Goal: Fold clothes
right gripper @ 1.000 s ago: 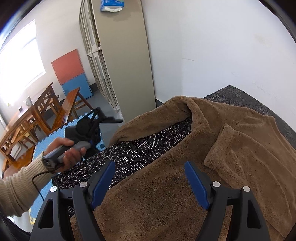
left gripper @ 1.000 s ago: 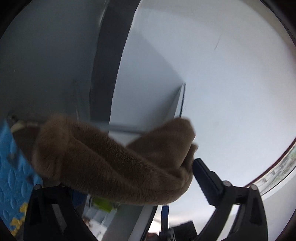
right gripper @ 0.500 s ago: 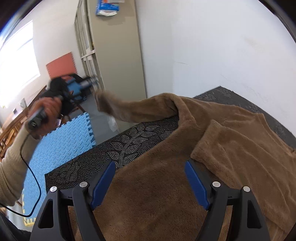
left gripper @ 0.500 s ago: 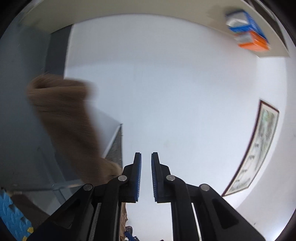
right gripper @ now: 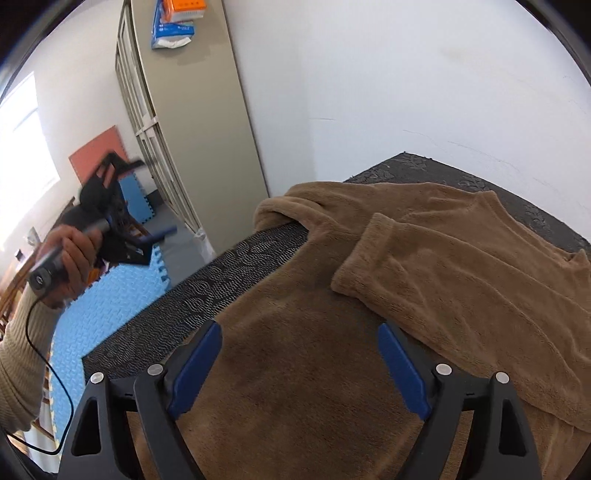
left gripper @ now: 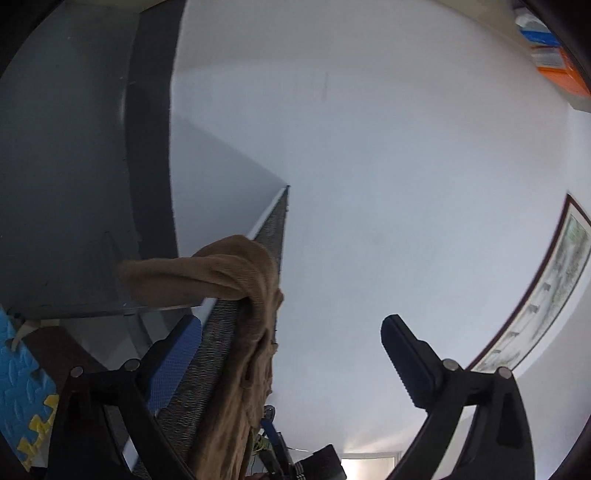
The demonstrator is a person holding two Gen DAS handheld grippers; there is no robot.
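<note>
A brown fleece garment (right gripper: 424, 280) lies spread on a dark patterned table (right gripper: 207, 280), one sleeve (right gripper: 373, 254) folded across its body. Its far sleeve end (right gripper: 273, 210) hangs over the table's far edge; it also shows in the left wrist view (left gripper: 221, 269). My right gripper (right gripper: 299, 347) is open and empty just above the garment's near part. My left gripper (left gripper: 291, 339) is open and empty, held off the table's side and tilted up toward the wall; it shows in the right wrist view (right gripper: 155, 218), blurred.
A tall beige cabinet (right gripper: 192, 122) with boxes (right gripper: 177, 22) on top stands beyond the table's far end. Blue foam floor mats (right gripper: 107, 295) lie to the left. White walls (right gripper: 424, 81) run along the table's far side. A framed picture (left gripper: 554, 280) hangs on the wall.
My left gripper swung the sleeve up toward the table, then opened and let it go. The sleeve end now lies at the table's edge. My right gripper stayed open over the garment.
</note>
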